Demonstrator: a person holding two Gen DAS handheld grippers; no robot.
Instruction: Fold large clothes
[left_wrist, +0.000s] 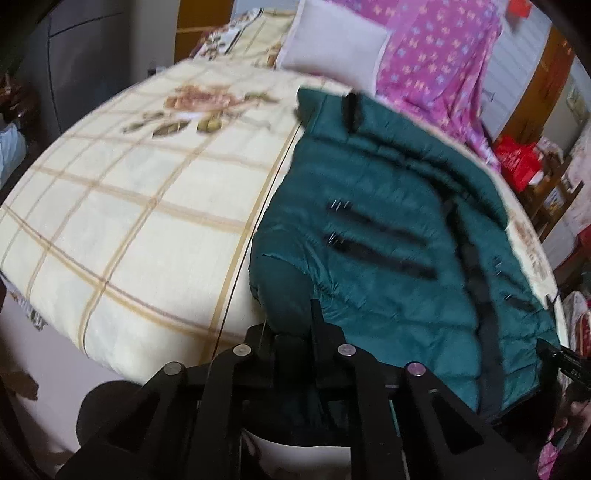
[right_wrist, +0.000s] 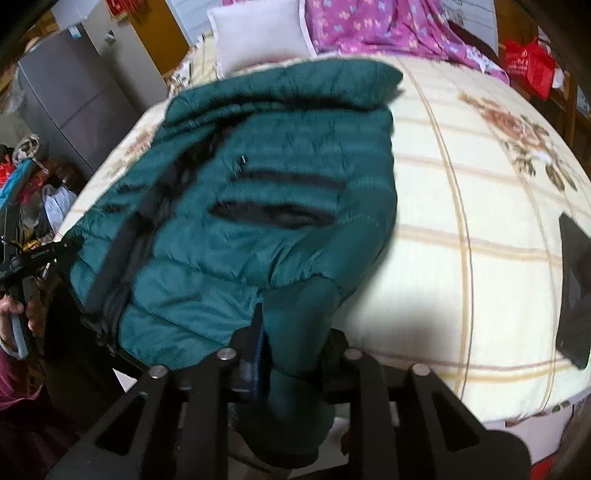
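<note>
A dark green puffer jacket (left_wrist: 388, 229) is lying spread on the bed (left_wrist: 129, 221), over a cream plaid bedspread w/ floral print (right_wrist: 480, 221). Two black zip pockets (right_wrist: 273, 206) are facing up. The jacket's near edge is hanging off the bed's front side.

Left hand-held gripper (left_wrist: 291, 332) is sitting at the jacket's near-left corner, fingers clamping a fold of green fabric. Right hand-held gripper (right_wrist: 291, 328) is doing the same at the opposite near corner, fingers closing on a bunched, cuff-like section that is draping down btwn them.

A white pillow (left_wrist: 332, 48) and pink floral blanket (left_wrist: 436, 59) are lying at the far end of the bed. A red bag (right_wrist: 528, 66) is sitting beyond the bed. Both views are motion-blurred.
</note>
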